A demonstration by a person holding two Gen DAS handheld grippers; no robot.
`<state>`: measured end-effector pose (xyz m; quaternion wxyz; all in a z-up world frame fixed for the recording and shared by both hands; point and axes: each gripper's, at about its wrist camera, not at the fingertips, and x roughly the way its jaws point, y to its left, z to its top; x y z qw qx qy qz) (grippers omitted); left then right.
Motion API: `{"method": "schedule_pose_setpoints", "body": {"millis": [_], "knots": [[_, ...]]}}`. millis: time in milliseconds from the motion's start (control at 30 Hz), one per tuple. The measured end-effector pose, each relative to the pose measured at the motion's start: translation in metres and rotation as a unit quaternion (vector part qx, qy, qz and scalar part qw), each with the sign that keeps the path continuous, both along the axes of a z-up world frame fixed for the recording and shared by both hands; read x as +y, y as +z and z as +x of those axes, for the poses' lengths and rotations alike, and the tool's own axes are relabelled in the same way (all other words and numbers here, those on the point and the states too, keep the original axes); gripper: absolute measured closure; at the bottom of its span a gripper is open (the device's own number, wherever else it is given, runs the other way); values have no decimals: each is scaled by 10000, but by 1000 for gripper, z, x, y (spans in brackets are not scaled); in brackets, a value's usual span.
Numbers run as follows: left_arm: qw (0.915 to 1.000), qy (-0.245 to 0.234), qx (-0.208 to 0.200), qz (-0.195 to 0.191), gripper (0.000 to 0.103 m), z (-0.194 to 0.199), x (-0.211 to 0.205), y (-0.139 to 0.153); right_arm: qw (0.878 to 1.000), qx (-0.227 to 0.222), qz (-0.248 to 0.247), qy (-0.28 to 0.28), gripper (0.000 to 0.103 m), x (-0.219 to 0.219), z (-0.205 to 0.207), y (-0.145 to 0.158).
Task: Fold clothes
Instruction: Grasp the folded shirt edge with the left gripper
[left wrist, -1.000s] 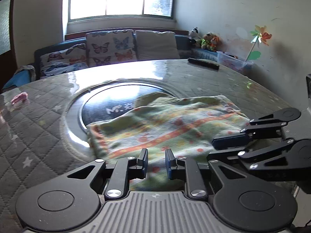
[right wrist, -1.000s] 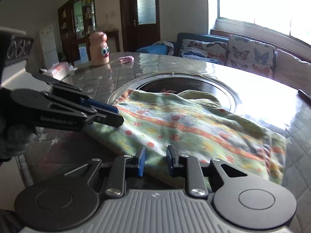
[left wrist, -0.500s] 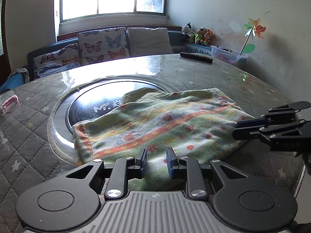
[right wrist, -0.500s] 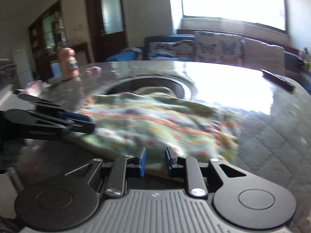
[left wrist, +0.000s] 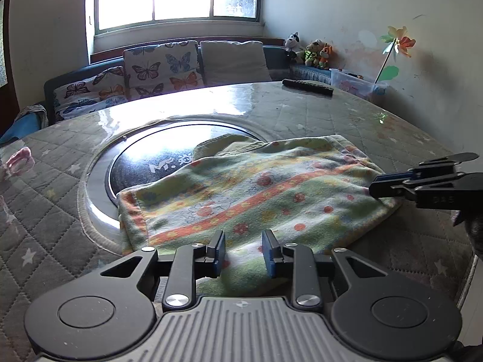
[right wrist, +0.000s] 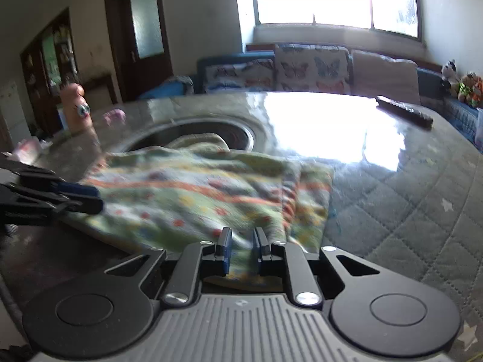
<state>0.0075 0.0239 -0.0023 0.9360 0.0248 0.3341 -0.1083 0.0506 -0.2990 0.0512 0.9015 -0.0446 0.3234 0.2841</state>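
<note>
A patterned garment (left wrist: 253,190) lies folded on the round tabletop (left wrist: 347,120), its far edge over the dark glass disc (left wrist: 169,150) at the centre; the left hand-held gripper (left wrist: 243,253) sits at the near hem, its jaws opening with cloth between the pads but not pressed by them, a wider gap than a second ago; the right hand-held gripper (right wrist: 241,249) has swung from the middle of the near edge toward the garment's right-hand end, where stacked layers (right wrist: 305,199) show, and its jaws are closing with a ridge of cloth rising between the pads, though contact cannot be told; in the left view the right hand-held gripper appears side-on at the garment's right corner (left wrist: 386,202), farther right than a second ago; the garment itself has kept its place and shape; judged from this, one fold is done and the hands are being reset, the left letting go and the right taking a new hold, probably for a second fold across the shorter span; a remote (left wrist: 308,87) lies well apart at the far rim.
</note>
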Motion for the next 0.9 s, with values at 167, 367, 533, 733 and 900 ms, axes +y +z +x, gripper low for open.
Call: {"method": "schedule_pose_setpoints", "body": {"millis": [167,367,533,733,900], "knots": [[10000,86,-1,17,73,8,6,4,9999,-106,116,-40,88,0,10,11],[9994,313,105,114,73,21,18,0,9999,126,15,-6,88,10,32,1],[9989,450,118,-5,74,32,31,4,9999,26,84,-71,88,12,47,9],[9988,447,72,-177,74,61,31,9,9999,63,127,-68,88,26,78,9],[9993,331,119,-156,74,82,25,6,9996,220,69,-155,89,26,92,1]]}}
